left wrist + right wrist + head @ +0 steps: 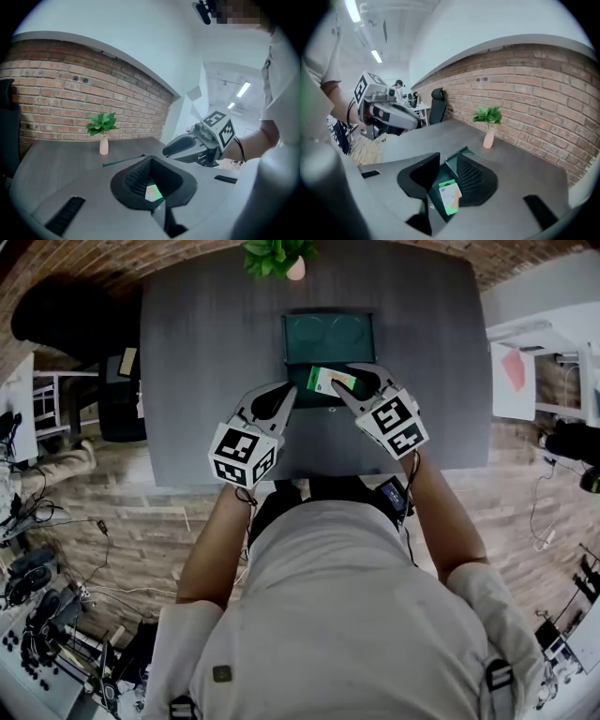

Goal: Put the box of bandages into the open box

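Observation:
The box of bandages, white and green, sits between the fingers of my right gripper, just above the front edge of the open teal box on the dark table. In the right gripper view the bandage box spans the gap between both jaws, and my right gripper is shut on it. My left gripper hovers open just left of it, holding nothing. Through the gap of my left gripper the bandage box shows a little way beyond.
A small potted plant in a pale vase stands at the table's far edge behind the open box. A brick wall lies beyond. Chairs, cables and shelves surround the table on the wooden floor.

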Demonstrator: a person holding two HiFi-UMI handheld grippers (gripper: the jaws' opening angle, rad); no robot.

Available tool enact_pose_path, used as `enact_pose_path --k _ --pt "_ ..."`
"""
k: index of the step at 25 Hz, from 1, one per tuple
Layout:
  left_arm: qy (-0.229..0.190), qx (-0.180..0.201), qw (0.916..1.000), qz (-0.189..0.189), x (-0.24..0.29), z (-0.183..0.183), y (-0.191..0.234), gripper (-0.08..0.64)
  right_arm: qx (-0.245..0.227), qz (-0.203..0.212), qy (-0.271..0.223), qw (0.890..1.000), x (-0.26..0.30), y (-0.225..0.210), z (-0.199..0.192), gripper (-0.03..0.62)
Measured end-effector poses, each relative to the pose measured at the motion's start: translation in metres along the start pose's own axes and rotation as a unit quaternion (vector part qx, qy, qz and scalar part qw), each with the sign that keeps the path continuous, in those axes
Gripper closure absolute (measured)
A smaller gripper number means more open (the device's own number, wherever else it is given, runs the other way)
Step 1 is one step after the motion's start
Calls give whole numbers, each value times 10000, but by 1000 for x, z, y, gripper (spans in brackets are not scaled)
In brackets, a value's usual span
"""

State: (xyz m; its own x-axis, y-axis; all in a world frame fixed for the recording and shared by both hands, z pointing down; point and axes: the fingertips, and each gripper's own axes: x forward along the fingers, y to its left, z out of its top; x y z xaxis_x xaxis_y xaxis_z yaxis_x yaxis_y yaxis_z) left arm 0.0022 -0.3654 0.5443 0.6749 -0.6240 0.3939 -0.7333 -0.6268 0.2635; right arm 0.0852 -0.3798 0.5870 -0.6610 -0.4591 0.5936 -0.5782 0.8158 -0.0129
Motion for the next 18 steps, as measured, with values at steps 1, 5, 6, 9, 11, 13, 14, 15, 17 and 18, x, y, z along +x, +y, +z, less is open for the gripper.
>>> enact_pose_path --k 1,5,6,9,11,13,14,15,17,18 --pt "-65 61 10000 -18 -6 8 -3 545 57 -58 -192 9998 -8 3 12 471" --pt "-479 315 9983 -129 -37 44 -21 545 194 -275 -896 9954 -46 21 62 511" --pt "-570 381 9975 -152 -46 52 -25 545 176 -346 -1025 9940 -56 27 72 519" --pt "-758 550 9954 -218 -72 69 -37 545 80 -546 -1340 9894 -79 47 97 543" --pt "-901 656 9933 -287 -89 80 -45 545 60 -675 -1488 9865 -93 59 110 547" --pt "-1014 769 9913 -348 -105 88 -52 545 161 -802 -1606 9836 -108 75 122 553" --pt "-1058 804 9904 -377 -113 91 -56 544 224 -859 -1665 9820 -115 83 128 557" --pt "-1100 825 9897 -403 -122 94 -59 545 263 -915 -1730 9803 -121 91 133 560" --pt "-1190 869 9880 -456 -139 100 -63 545 280 -1013 -1868 9768 -132 106 143 566" --pt "-1234 892 9871 -488 -147 102 -66 544 277 -1055 -1929 9751 -137 114 147 568"
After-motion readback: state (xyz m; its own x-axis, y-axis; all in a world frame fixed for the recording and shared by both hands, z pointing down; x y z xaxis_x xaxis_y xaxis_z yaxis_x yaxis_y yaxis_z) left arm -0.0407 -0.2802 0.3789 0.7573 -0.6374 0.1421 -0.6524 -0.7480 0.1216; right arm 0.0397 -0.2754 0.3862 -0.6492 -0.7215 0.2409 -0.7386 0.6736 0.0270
